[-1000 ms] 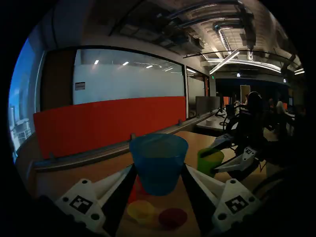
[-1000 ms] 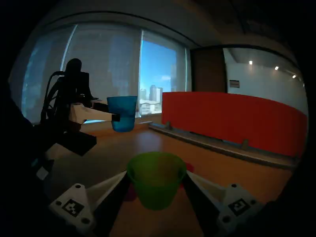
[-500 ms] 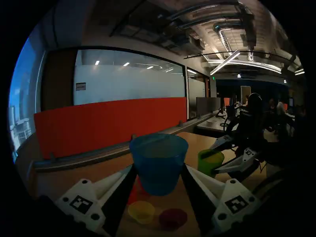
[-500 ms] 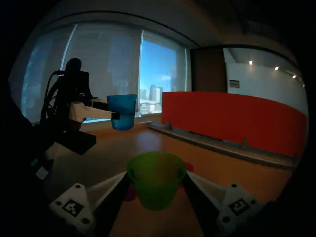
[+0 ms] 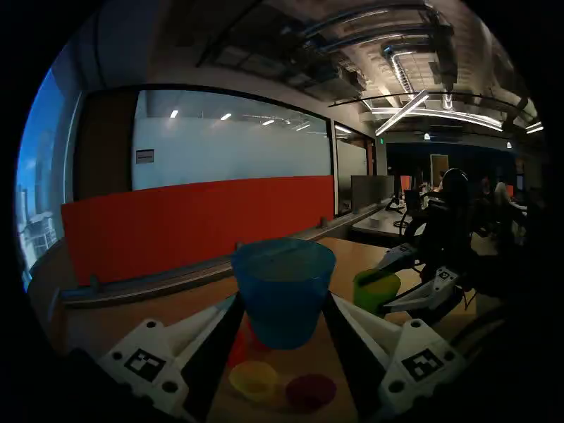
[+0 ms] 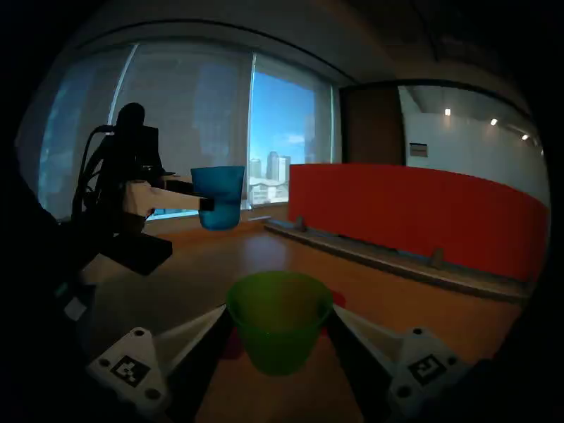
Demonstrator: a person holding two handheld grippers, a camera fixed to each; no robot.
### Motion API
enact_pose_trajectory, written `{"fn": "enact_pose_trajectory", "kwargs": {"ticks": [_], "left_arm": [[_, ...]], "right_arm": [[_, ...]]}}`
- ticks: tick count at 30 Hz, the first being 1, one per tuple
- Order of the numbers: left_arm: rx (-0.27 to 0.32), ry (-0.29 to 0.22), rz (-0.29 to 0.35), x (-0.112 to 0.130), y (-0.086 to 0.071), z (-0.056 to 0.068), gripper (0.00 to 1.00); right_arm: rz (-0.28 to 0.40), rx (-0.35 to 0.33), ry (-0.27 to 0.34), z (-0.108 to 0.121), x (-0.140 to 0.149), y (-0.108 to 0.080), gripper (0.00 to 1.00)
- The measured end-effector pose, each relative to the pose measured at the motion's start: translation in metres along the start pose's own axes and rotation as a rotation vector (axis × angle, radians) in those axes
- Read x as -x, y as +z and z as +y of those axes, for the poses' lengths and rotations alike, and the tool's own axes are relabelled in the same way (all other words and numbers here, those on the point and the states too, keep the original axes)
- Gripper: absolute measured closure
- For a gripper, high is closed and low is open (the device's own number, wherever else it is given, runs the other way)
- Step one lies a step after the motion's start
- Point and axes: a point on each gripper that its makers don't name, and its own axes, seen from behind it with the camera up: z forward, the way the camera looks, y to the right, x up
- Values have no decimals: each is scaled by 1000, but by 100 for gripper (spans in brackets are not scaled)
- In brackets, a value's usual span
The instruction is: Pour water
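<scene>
In the left gripper view my left gripper (image 5: pixel 283 310) is shut on a blue cup (image 5: pixel 283 290), held upright above the wooden table (image 5: pixel 169 310). To its right the green cup (image 5: pixel 376 289) sits in the right gripper (image 5: pixel 395 282), slightly tilted. In the right gripper view my right gripper (image 6: pixel 279 326) is shut on the green cup (image 6: pixel 279 321), upright over the table (image 6: pixel 395 303). Farther off to the left, the blue cup (image 6: pixel 218 197) hangs in the left gripper (image 6: pixel 201 204). Whether either cup holds water I cannot tell.
On the table under the blue cup lie a yellow cup (image 5: pixel 252 379) and a red cup (image 5: pixel 310 392), with another red one (image 5: pixel 240 345) behind. An orange partition (image 5: pixel 197 222) on a grey rail (image 5: pixel 162 278) runs along the far table edge. Office desks (image 5: pixel 381 215) stand beyond.
The blue cup has risen a little in the right gripper view. In the left gripper view the green cup has tipped slightly and sits a bit lower.
</scene>
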Motion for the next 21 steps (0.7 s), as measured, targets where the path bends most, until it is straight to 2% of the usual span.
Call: {"fn": "enact_pose_trajectory", "kwargs": {"ticks": [9, 21], "left_arm": [[-25, 21, 23, -12, 0, -11, 22], [-63, 130, 46, -33, 1, -20, 22]], "right_arm": [[9, -16, 7, -5, -1, 10, 9], [23, -48, 19, -18, -10, 31, 9]]}}
